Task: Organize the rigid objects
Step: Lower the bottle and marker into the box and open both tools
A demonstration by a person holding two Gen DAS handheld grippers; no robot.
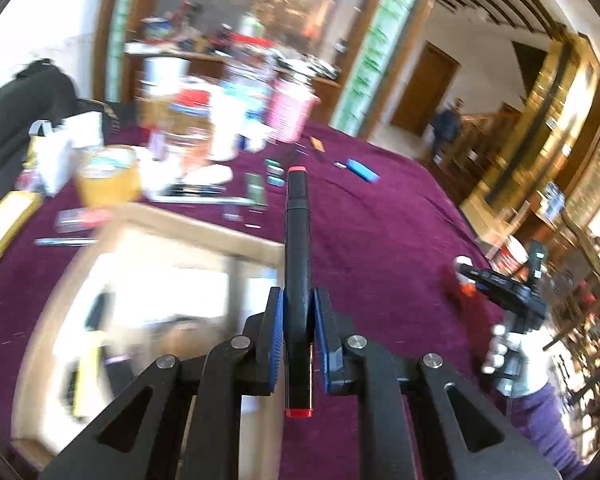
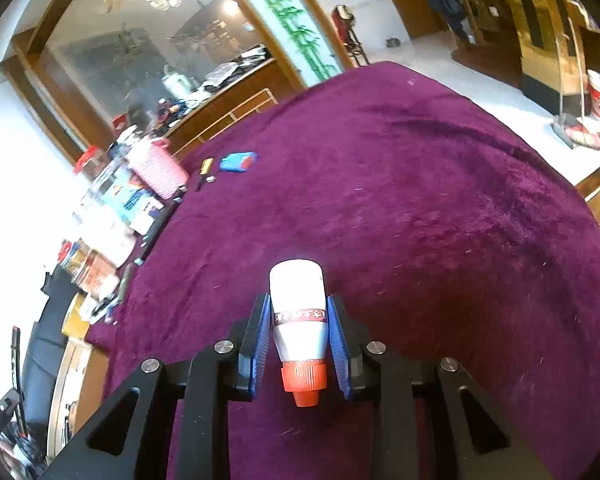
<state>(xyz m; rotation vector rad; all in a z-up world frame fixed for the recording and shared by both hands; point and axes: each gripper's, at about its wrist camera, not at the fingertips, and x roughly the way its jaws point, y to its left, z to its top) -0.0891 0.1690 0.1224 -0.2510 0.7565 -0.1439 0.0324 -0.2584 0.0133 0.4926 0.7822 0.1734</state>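
Two objects are being held above the purple velvet-covered desk point(image 2: 420, 200). A black marker with red ends point(image 1: 298, 264) is being clamped by the left hand-held gripper point(image 1: 298, 332). A white plastic bottle with an orange cap point(image 2: 300, 320) is being gripped by the right hand-held gripper point(image 2: 300, 340).

The marker point(image 1: 298, 264) is black with red-orange ends. The bottle point(image 2: 299, 312) is white with a dark red lettered band and an orange-red cap. The cloth point(image 2: 420, 208) is plain purple. The basket point(image 2: 158, 168) is pink, ribbed. The gripper pads point(image 2: 260, 344) are blue.
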